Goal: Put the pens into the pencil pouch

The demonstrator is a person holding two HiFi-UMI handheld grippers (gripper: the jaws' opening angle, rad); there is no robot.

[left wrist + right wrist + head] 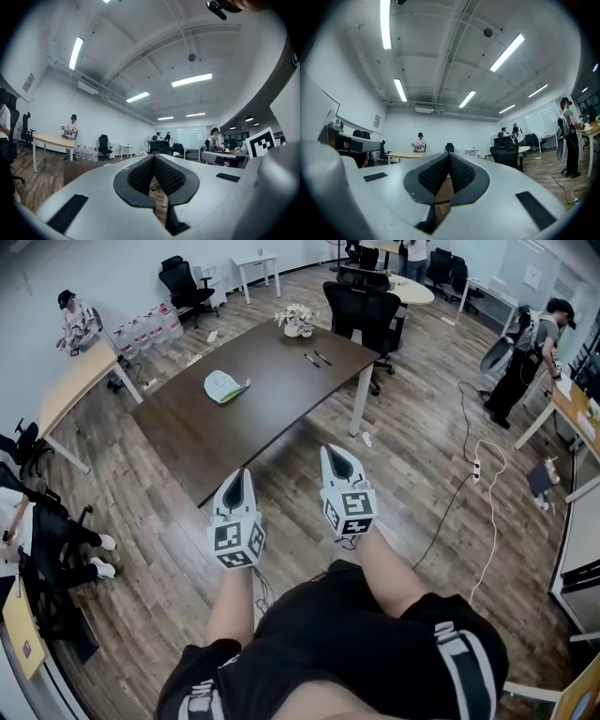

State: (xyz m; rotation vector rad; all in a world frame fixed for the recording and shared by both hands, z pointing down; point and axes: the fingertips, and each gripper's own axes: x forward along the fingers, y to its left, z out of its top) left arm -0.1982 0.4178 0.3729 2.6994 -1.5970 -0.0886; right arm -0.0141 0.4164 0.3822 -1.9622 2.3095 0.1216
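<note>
Left gripper [235, 476]: fingers together, empty.
Right gripper [336, 456]: fingers together, empty.
Pouch [223, 385]: on bench [272, 409], apart from pens [322, 358].

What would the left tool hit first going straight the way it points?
Most likely the near corner of the table: the shut left tool points at it. Height is hard to judge, so it could skim over the top toward the pouch.

Two dark pens [317, 359] and a flat pale-green pouch [223, 386] lie well apart on the table [281, 404].
</note>
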